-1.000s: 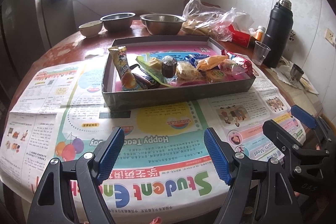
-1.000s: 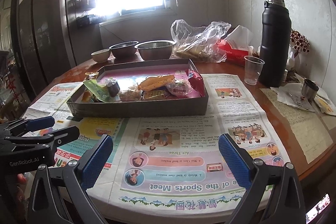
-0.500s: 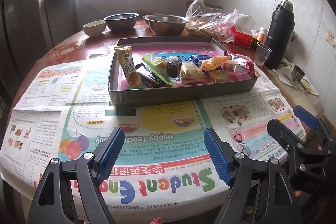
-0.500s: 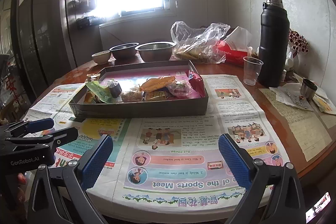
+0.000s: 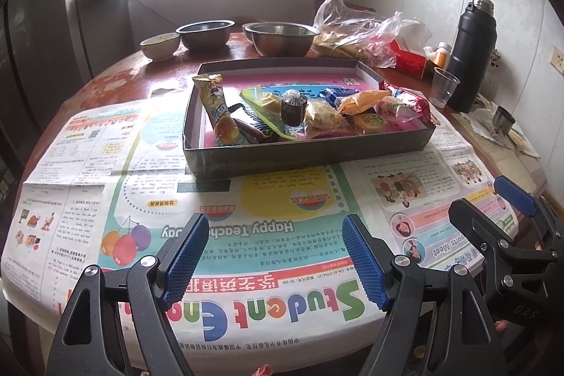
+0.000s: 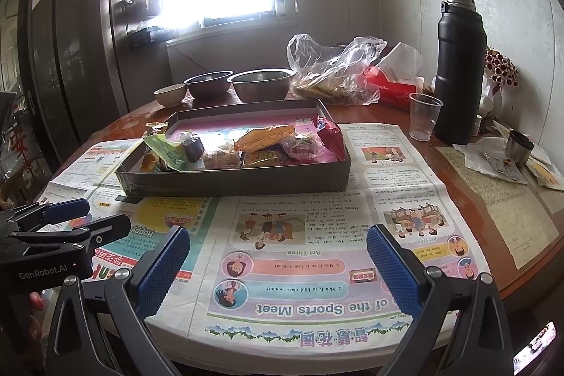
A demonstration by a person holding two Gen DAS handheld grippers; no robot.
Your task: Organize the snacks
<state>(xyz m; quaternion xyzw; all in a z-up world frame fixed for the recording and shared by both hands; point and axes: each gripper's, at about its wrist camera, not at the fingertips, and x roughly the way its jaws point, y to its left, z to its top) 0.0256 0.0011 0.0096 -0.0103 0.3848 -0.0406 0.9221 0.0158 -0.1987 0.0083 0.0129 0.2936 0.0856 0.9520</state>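
Note:
A dark grey tray (image 5: 306,154) with a pink lining stands on the newspaper mid-table, also in the right wrist view (image 6: 239,182). Several wrapped snacks are heaped along its near side: a yellow packet (image 5: 211,94) leaning at the left, a green packet (image 5: 261,108), a dark foil-topped cake (image 5: 292,108), an orange packet (image 5: 363,101) and a red packet (image 5: 412,104). My left gripper (image 5: 275,256) hovers open over the newspaper, short of the tray, with nothing between its blue pads. My right gripper (image 6: 278,266) is open and empty too, to the right of the left one.
A printed newspaper (image 5: 246,235) covers the near half of the round wooden table. Behind the tray stand two metal bowls (image 5: 282,37), a small ceramic bowl (image 5: 160,44), a plastic bag (image 5: 356,30) and a red tissue box (image 6: 391,87). At the right are a black flask (image 6: 458,69), a clear cup (image 6: 424,115) and a metal cup (image 6: 518,147).

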